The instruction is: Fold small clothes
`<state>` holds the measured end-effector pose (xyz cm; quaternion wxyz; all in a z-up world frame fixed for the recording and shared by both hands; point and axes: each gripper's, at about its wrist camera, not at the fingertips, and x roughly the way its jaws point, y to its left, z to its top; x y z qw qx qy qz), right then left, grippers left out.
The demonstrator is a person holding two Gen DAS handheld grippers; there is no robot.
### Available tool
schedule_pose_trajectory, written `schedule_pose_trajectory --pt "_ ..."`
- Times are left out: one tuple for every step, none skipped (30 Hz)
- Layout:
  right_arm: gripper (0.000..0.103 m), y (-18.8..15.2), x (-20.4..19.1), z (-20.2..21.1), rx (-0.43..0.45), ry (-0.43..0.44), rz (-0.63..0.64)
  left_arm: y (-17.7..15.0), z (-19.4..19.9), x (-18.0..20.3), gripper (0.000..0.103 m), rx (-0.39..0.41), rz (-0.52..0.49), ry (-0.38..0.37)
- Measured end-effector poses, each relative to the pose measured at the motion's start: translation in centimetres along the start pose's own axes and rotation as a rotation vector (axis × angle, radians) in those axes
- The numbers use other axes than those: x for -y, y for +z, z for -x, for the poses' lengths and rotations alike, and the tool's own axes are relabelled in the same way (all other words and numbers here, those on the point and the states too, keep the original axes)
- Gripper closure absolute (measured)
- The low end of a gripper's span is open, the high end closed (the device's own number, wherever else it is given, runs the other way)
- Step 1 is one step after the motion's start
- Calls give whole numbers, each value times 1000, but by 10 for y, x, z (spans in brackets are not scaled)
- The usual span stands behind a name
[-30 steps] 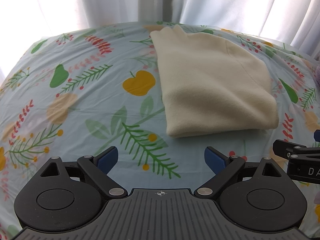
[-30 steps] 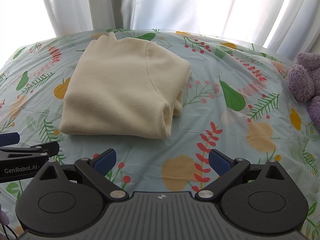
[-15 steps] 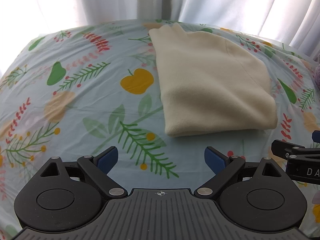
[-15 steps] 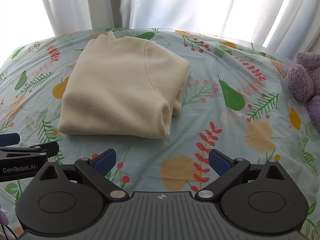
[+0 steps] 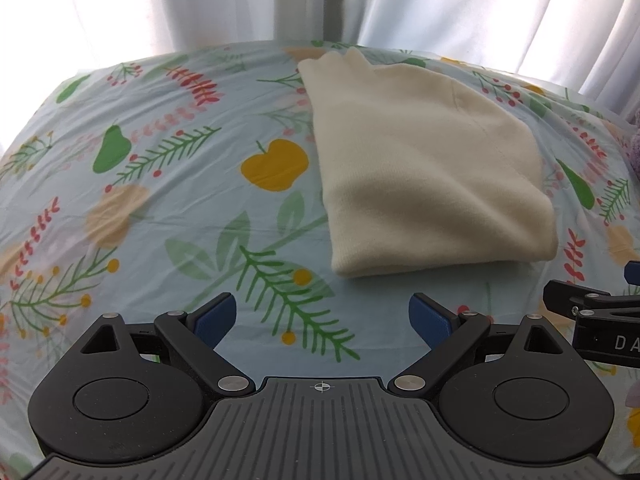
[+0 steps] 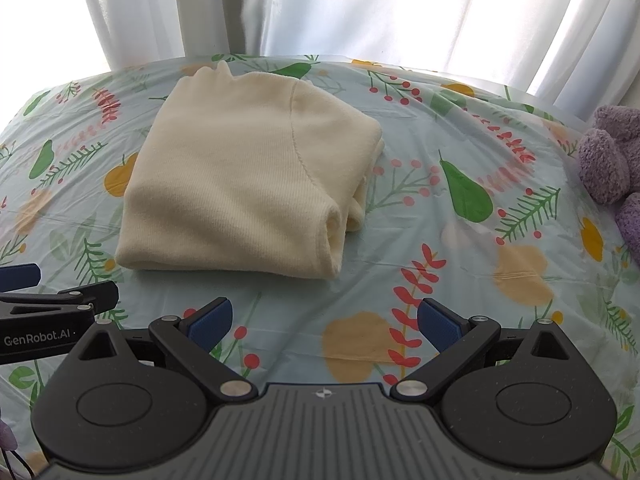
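We hold both grippers, left gripper and right gripper, jaws spread and empty, clear of the folded sweater; we avoid snagging its edge.

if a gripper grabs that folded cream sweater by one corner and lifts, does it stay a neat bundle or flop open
The cream sweater would probably flop open: it is soft knit with loose stacked layers showing at its right edge. It looks light yet bulky, so a one-corner pinch likely catches only the top layer. Pushed, it would likely bunch up on the sheet rather than slide.
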<state>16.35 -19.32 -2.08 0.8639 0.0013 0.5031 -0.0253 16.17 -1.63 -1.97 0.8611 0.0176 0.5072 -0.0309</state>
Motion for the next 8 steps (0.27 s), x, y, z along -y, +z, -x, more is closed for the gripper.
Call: schedule_pose_trajectory --pt "4 0 0 0 1 1 0 0 -1 0 6 -5 3 3" --pt "4 0 0 -1 1 1 0 1 -1 -1 6 -11 7 4" --pt "4 0 0 -1 0 1 -1 1 -2 -1 6 -14 10 3" --pt "4 0 0 -1 1 1 0 1 -2 -2 6 -16 15 3" --pt "4 0 0 -1 1 1 1 1 -2 -3 6 -16 16 3" --pt "4 0 0 -2 2 1 2 2 -2 -2 6 -15 16 3" --pt "4 0 0 -2 1 0 2 2 -2 -3 6 -15 15 4" --pt "4 0 1 -2 2 1 2 1 -2 -2 6 -16 13 5"
